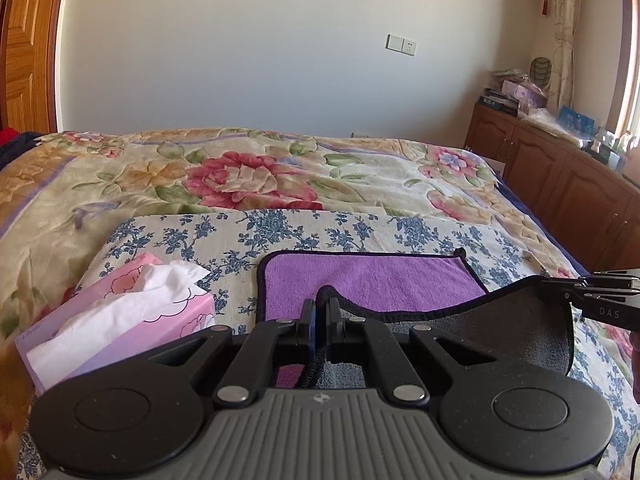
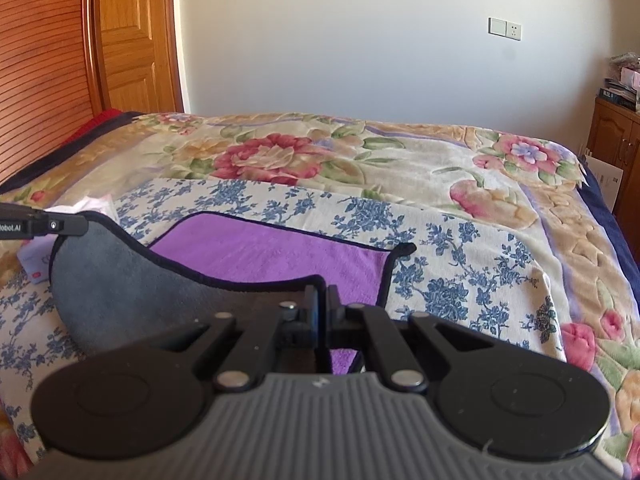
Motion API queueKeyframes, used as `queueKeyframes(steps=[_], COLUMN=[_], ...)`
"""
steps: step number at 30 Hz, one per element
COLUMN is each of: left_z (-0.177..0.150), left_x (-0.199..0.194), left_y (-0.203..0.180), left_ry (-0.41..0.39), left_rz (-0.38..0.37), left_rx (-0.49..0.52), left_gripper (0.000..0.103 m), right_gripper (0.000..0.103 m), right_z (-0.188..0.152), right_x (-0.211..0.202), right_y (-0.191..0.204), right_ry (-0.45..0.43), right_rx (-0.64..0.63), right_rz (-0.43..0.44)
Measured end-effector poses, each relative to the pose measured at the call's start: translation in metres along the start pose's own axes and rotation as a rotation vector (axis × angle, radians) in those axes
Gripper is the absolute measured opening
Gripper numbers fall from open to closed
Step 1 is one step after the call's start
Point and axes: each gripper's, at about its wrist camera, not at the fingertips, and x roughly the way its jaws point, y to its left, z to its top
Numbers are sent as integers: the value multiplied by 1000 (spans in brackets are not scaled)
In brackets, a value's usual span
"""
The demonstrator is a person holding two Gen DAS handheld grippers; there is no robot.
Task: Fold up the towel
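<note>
A purple towel (image 1: pixel 360 280) with a black hem and a grey underside lies on a blue-flowered cloth (image 1: pixel 248 232) on the bed. Its near edge is lifted off the cloth, grey side (image 1: pixel 500 332) up. My left gripper (image 1: pixel 320 308) is shut on the near left corner of the towel. My right gripper (image 2: pixel 323 296) is shut on the near right corner. The towel (image 2: pixel 264 256) sags between them, its grey side (image 2: pixel 120 288) facing me in the right wrist view. The right gripper shows at the right edge of the left wrist view (image 1: pixel 576 286), the left gripper at the left edge of the right wrist view (image 2: pixel 76 226).
A pink tissue box (image 1: pixel 120 320) stands on the cloth just left of the towel. A flowered blanket (image 1: pixel 240 176) covers the bed beyond. A wooden cabinet (image 1: pixel 560 172) with clutter stands to the right, a wooden headboard (image 2: pixel 40 80) to the left.
</note>
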Motion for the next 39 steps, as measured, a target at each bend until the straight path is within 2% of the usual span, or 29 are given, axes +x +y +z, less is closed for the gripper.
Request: queueKeyframes(steps=[19, 39], left_z=[18, 45], left_x=[23, 57], left_y=[-7, -3], left_ry=[-4, -44], left_rz=[-8, 43], left_rx=[40, 53], left_gripper=[5, 5], right_gripper=[4, 4], right_z=[20, 40], right_x=[21, 53], right_y=[-10, -16], right_ry=[-16, -39], right_rx=[-39, -89], right_rz=[-10, -46])
